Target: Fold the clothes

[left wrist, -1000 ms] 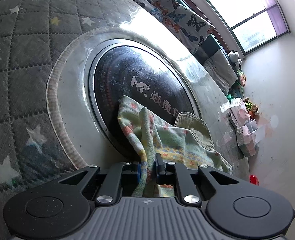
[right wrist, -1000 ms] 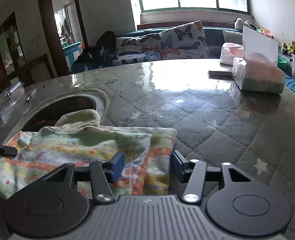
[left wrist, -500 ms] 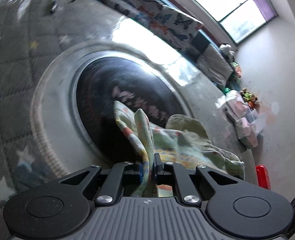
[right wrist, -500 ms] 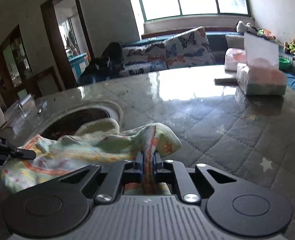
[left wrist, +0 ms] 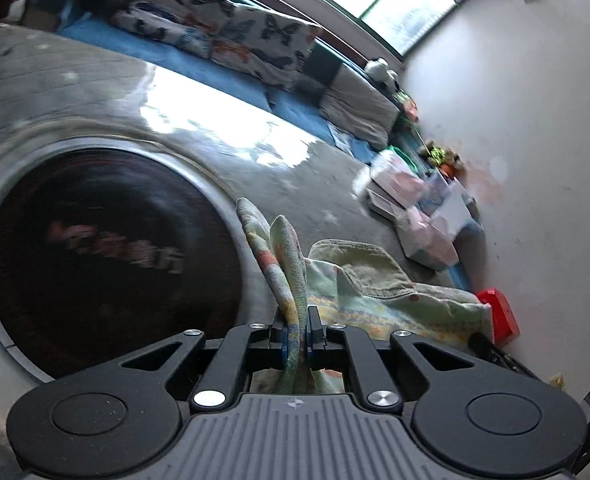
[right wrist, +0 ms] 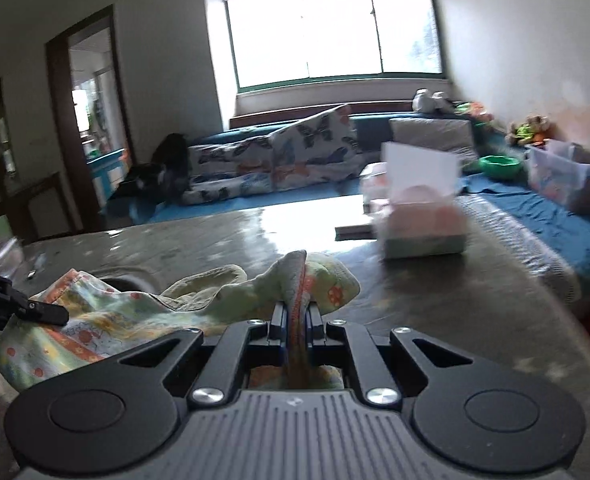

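Observation:
A small pale green garment (left wrist: 375, 292) with orange and yellow print lies bunched on the grey quilted table (left wrist: 303, 184). My left gripper (left wrist: 296, 334) is shut on one edge of it, the cloth standing up between the fingers. In the right wrist view the same garment (right wrist: 135, 312) stretches leftward, and my right gripper (right wrist: 296, 328) is shut on its other edge, lifting a fold. The left gripper's tip (right wrist: 35, 308) shows at the far left, pinching the cloth.
A round dark inset with white lettering (left wrist: 111, 256) sits in the table by the garment. A tissue box (right wrist: 423, 224) and small boxes (left wrist: 415, 208) stand at the table's far side. A red object (left wrist: 499, 316) lies beyond the cloth. A sofa with butterfly cushions (right wrist: 295, 156) runs under the window.
The right gripper, open a second ago, has shut on the garment's edge and lifted it. Both grippers have risen and tilted up, raising the cloth off the table.

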Demonstrator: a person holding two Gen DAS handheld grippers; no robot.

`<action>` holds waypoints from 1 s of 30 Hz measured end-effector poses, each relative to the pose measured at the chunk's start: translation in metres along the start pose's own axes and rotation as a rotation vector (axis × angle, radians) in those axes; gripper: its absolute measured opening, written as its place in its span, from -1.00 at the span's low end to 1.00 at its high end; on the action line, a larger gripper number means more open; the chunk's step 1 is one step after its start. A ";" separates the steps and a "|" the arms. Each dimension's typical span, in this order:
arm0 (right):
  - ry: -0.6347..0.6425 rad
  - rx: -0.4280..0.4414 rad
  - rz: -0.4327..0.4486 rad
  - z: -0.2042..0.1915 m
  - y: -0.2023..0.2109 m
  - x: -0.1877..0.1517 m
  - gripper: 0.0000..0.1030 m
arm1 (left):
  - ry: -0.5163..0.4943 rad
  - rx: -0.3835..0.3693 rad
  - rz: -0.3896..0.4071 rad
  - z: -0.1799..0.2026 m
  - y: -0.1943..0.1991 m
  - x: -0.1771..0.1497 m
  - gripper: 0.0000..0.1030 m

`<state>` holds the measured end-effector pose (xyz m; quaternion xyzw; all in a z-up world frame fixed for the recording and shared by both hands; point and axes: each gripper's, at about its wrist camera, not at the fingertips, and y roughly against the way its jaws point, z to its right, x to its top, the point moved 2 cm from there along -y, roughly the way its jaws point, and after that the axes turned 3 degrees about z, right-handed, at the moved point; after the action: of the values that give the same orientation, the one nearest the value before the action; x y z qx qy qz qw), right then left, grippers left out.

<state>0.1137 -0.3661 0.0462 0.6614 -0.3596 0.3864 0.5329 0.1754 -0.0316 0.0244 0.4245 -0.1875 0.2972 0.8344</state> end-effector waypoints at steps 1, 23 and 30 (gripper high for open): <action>-0.001 -0.016 0.003 0.006 0.001 0.002 -0.85 | -0.011 -0.008 -0.004 0.007 -0.005 0.001 -0.84; -0.043 -0.249 -0.062 0.091 -0.024 -0.005 -0.85 | -0.123 -0.051 -0.138 0.080 -0.098 -0.012 -0.83; -0.062 -0.267 -0.105 0.101 -0.036 -0.016 -0.85 | -0.137 -0.027 -0.144 0.076 -0.101 -0.015 -0.83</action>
<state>0.1515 -0.4582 0.0031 0.6144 -0.3888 0.2860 0.6241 0.2262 -0.1461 -0.0008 0.4448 -0.2171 0.2042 0.8446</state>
